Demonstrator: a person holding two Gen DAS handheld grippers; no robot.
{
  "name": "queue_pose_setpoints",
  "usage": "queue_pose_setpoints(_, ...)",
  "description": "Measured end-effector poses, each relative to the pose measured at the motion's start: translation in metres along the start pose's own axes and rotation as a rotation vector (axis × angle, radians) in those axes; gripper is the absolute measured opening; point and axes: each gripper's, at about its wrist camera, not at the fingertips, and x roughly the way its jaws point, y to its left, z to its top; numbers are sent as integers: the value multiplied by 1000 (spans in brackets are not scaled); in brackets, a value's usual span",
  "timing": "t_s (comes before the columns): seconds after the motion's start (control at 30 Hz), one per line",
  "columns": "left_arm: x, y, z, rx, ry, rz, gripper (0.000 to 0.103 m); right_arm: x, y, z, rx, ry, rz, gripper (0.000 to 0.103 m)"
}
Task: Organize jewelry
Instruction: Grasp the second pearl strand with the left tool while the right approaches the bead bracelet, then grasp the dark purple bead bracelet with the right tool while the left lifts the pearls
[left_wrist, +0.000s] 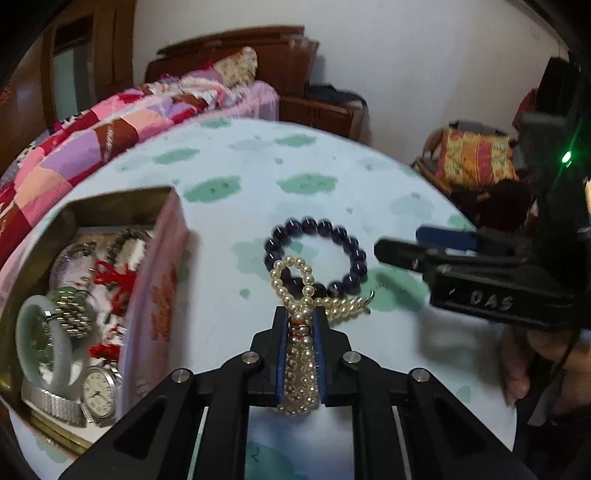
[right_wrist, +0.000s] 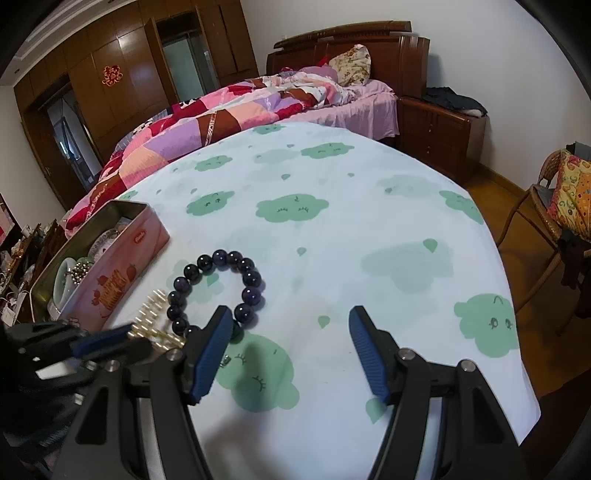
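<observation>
Your left gripper has its fingers clamped on the pearl necklace, several strands bunched between the blue pads. The rest of the pearls loop out just past the tips and lie over the near edge of the dark bead bracelet, so the two are touching there. Your right gripper sits with fingers spread wide and nothing between them, only the cloud-print tablecloth; its left finger is right up against the bracelet's near side. On the far left is the pink tin, already holding watches, a pale bangle and some red cord.
</observation>
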Motion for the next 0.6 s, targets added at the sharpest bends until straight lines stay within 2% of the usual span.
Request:
queue_pose_setpoints(0.23,-24,1,-1,-13,-132,52,12,4,6,2,-34,27,-10,67)
queue_pose_setpoints(0.3,-27,1,-1,-10,-153,69,12,6,10,3,-52,34,-5,61)
queue_pose_setpoints(0.37,-28,4,-1,-22,-160,83,12,10,15,4,-63,48,4,50)
queue_pose_setpoints(0.6,-29,16,0,-74,-167,106,12,19,30,9,-111,96,17,45)
